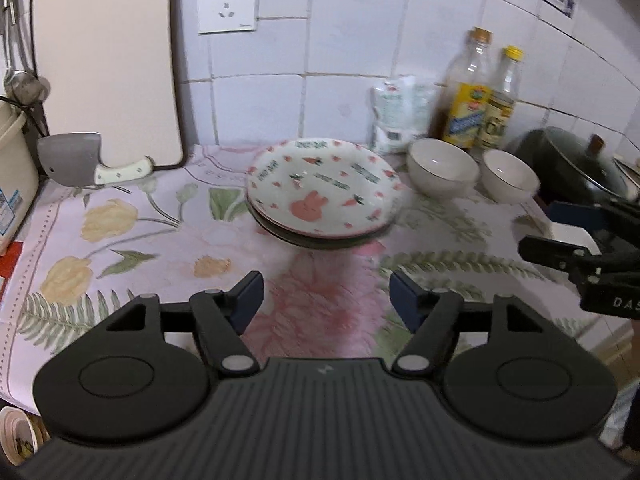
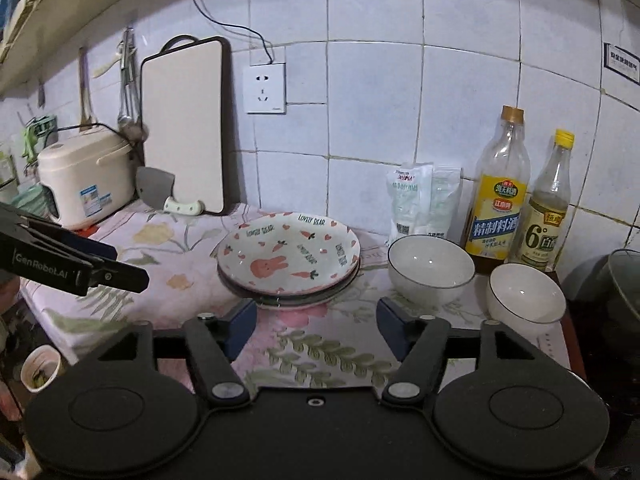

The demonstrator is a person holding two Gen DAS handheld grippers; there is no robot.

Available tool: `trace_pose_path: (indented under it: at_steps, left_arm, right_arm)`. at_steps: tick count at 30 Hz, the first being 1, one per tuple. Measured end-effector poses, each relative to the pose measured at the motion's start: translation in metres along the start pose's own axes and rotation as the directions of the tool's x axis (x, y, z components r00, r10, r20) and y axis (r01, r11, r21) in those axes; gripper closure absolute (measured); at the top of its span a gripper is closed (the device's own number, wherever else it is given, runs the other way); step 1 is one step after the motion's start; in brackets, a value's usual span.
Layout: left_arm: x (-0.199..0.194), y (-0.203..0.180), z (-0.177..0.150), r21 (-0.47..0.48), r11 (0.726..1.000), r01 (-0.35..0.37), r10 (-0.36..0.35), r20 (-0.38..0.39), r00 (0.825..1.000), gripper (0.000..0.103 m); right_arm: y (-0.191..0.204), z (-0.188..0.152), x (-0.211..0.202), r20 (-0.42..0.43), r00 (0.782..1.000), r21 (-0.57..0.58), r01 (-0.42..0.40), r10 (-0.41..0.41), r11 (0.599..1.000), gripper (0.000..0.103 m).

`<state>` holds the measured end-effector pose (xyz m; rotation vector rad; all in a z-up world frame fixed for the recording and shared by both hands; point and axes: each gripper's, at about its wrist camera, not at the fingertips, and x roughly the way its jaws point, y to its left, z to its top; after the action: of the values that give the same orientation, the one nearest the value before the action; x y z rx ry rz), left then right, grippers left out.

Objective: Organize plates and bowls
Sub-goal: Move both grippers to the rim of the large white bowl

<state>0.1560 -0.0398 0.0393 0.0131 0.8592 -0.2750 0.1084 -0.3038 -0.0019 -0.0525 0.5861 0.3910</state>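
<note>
A stack of plates (image 1: 322, 194) (image 2: 289, 260) sits mid-counter on the floral cloth; the top one is white with a pink rabbit and carrots. Two white bowls stand apart to its right: a larger bowl (image 1: 442, 166) (image 2: 430, 268) and a smaller bowl (image 1: 510, 176) (image 2: 526, 294). My left gripper (image 1: 326, 300) is open and empty, hovering in front of the plates. My right gripper (image 2: 316, 326) is open and empty, just in front of the plates and bowls. Each gripper shows at the edge of the other's view, the right gripper (image 1: 560, 236) and the left gripper (image 2: 116, 268).
A cutting board (image 1: 106, 64) and a cleaver (image 1: 86, 160) lean at the back left beside a rice cooker (image 2: 82, 184). Two bottles (image 2: 498, 196) and white packets (image 2: 422, 204) stand against the tiled wall. A dark lidded wok (image 1: 572, 164) sits at the right.
</note>
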Motion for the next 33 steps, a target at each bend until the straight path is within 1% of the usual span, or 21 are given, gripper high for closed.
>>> trace_pose_path:
  at_steps: [1, 4, 5, 10, 14, 20, 23, 24, 26, 31, 33]
  left_arm:
    - [-0.003, -0.005, -0.002, 0.010, 1.000, 0.010, -0.010, -0.002, 1.000, 0.030]
    - [-0.012, -0.019, -0.008, 0.045, 0.998, 0.033, -0.032, -0.005, 0.999, 0.027]
    - [-0.013, -0.024, -0.009, 0.057, 0.998, 0.039, -0.038, -0.007, 0.999, 0.025]
    - [-0.017, -0.050, -0.016, 0.116, 0.991, 0.067, -0.065, -0.022, 0.998, 0.023]
    - [-0.016, -0.070, -0.019, 0.155, 0.983, 0.098, -0.093, -0.041, 0.995, 0.023]
    - [-0.003, -0.100, -0.020, 0.203, 0.969, 0.144, -0.132, -0.070, 0.989, 0.023]
    - [0.007, -0.115, -0.020, 0.221, 0.960, 0.172, -0.156, -0.086, 0.984, 0.022]
    - [0.011, -0.120, -0.020, 0.228, 0.957, 0.182, -0.165, -0.092, 0.982, 0.018]
    - [0.022, -0.131, -0.019, 0.233, 0.952, 0.200, -0.182, -0.096, 0.979, 0.014]
    - [0.051, -0.154, -0.016, 0.230, 0.939, 0.254, -0.230, -0.126, 0.965, 0.014]
    - [0.064, -0.163, -0.014, 0.226, 0.934, 0.276, -0.251, -0.131, 0.959, 0.014]
  right_arm:
    - [0.000, -0.002, -0.005, -0.005, 1.000, -0.003, -0.001, 0.001, 1.000, 0.029]
    - [-0.005, -0.009, -0.017, -0.006, 1.000, -0.005, 0.002, -0.002, 1.000, 0.015]
    - [-0.006, -0.011, -0.021, -0.005, 1.000, -0.008, 0.007, -0.007, 1.000, 0.014]
    - [-0.017, -0.023, -0.038, -0.014, 0.999, -0.011, 0.034, -0.034, 0.999, 0.013]
    - [-0.026, -0.035, -0.054, -0.019, 0.997, -0.021, 0.068, -0.068, 0.997, 0.010]
    - [-0.050, -0.056, -0.073, -0.015, 0.993, 0.002, 0.115, -0.115, 0.993, 0.007]
    - [-0.067, -0.068, -0.077, -0.017, 0.989, 0.033, 0.144, -0.144, 0.989, 0.007]
    - [-0.072, -0.072, -0.077, -0.016, 0.988, 0.044, 0.155, -0.155, 0.987, 0.007]
    - [-0.085, -0.081, -0.077, -0.018, 0.984, 0.065, 0.177, -0.176, 0.982, 0.007]
    - [-0.112, -0.099, -0.074, -0.053, 0.972, 0.113, 0.234, -0.229, 0.966, 0.007]
    - [-0.122, -0.104, -0.071, -0.069, 0.969, 0.125, 0.245, -0.238, 0.961, 0.007]
